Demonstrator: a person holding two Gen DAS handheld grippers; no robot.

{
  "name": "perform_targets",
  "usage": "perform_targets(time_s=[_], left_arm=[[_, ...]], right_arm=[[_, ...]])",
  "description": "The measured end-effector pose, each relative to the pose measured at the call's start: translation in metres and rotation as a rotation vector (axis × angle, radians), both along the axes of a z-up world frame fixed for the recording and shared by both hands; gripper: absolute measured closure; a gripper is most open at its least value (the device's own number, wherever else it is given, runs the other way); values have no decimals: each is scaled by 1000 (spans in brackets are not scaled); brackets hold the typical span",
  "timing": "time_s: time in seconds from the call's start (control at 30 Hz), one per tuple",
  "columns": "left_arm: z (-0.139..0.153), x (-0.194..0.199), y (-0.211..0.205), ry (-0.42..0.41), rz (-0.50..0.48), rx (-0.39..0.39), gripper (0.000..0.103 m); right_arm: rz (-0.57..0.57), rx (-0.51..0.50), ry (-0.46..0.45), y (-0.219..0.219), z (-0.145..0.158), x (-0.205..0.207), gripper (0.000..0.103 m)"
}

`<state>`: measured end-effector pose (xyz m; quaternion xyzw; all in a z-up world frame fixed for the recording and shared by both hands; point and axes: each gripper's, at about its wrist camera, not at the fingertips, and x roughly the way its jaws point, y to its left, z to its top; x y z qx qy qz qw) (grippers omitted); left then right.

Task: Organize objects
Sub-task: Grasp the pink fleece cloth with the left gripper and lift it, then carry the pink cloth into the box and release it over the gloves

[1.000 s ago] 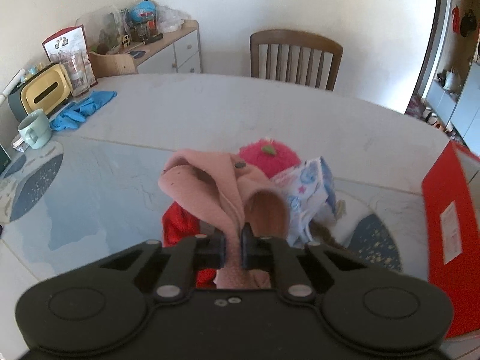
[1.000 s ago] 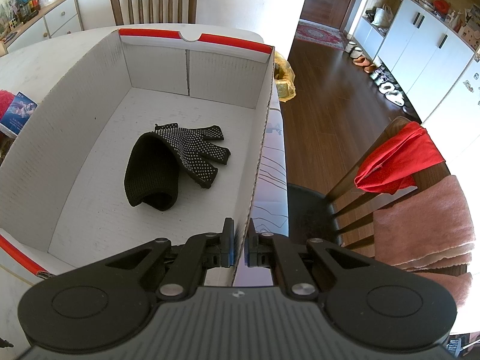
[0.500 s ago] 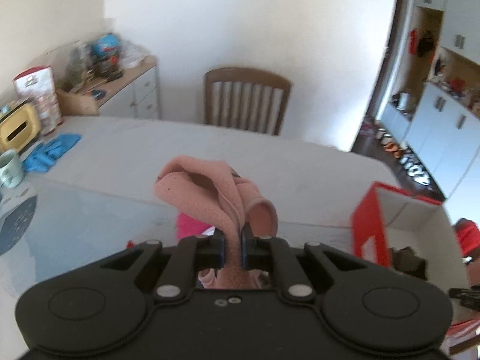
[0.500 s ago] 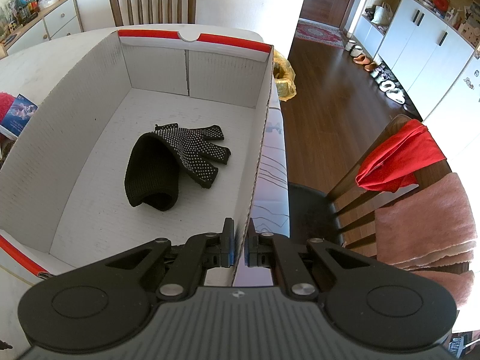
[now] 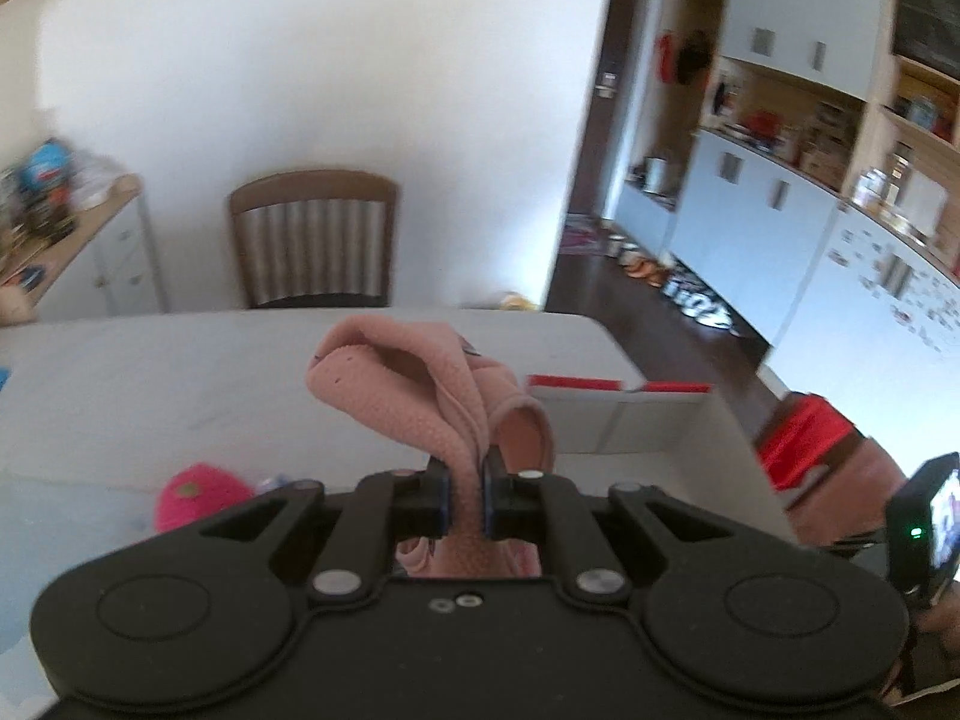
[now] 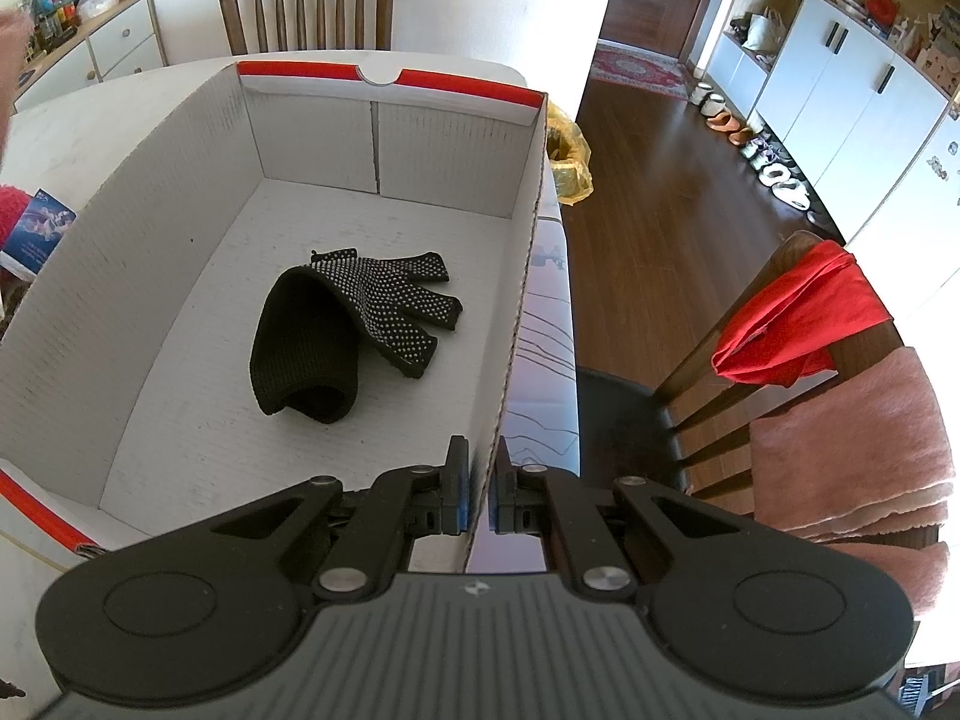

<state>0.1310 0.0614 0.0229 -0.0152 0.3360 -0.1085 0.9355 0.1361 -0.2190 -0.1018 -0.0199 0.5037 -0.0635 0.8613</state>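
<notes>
Your left gripper point(image 5: 462, 495) is squeezed tight on a soft pink fleece cloth point(image 5: 420, 396). The cloth is bunched up and sticks out above the fingers, up in the air over the white table point(image 5: 150, 396). Past the cloth you can see the far wall of the big white cardboard box with the red rim point(image 5: 618, 414).

Your right gripper point(image 6: 478, 495) is pinched on the near right wall of that same box point(image 6: 516, 324). One finger is inside the box and one is outside, with the thin cardboard edge between them.

Inside the box, near the middle of its floor, lies a black knit glove with little white dots point(image 6: 390, 300). A black knit hat point(image 6: 306, 354) lies right against it, on the side nearer to you.

Left of the box, on the table, sits a fuzzy bright pink thing point(image 5: 198, 495). Beside the box's left wall there is also a small blue packet with a picture on it point(image 6: 39, 231); its writing is too small to read.

Behind the box stands a brown wooden chair point(image 6: 306, 3). Right of the box, another chair has a red cloth point(image 6: 798, 318) hanging on its back. No words or brand names can be read anywhere.
</notes>
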Motion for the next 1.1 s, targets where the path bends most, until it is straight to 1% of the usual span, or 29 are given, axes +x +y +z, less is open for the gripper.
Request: perform_targets(time_s=[0.23, 0.4, 0.57, 0.77, 0.87, 1.1], left_arm=[[-1, 14, -48, -8, -109, -9, 96], [-7, 18, -82, -9, -184, 16, 96], [-18, 22, -111, 10, -232, 42, 96], [-43, 31, -142, 31, -263, 118, 96], [-56, 35, -152, 57, -278, 138, 96], [-91, 41, -171, 109, -310, 233, 96]], right_arm=[[1, 2, -2, 0, 0, 0, 98], [2, 5, -1, 1, 0, 1, 98], [3, 8, -2, 1, 0, 1, 98], [4, 11, -2, 1, 0, 1, 98], [5, 10, -2, 1, 0, 0, 98], [11, 11, -2, 2, -1, 2, 97]])
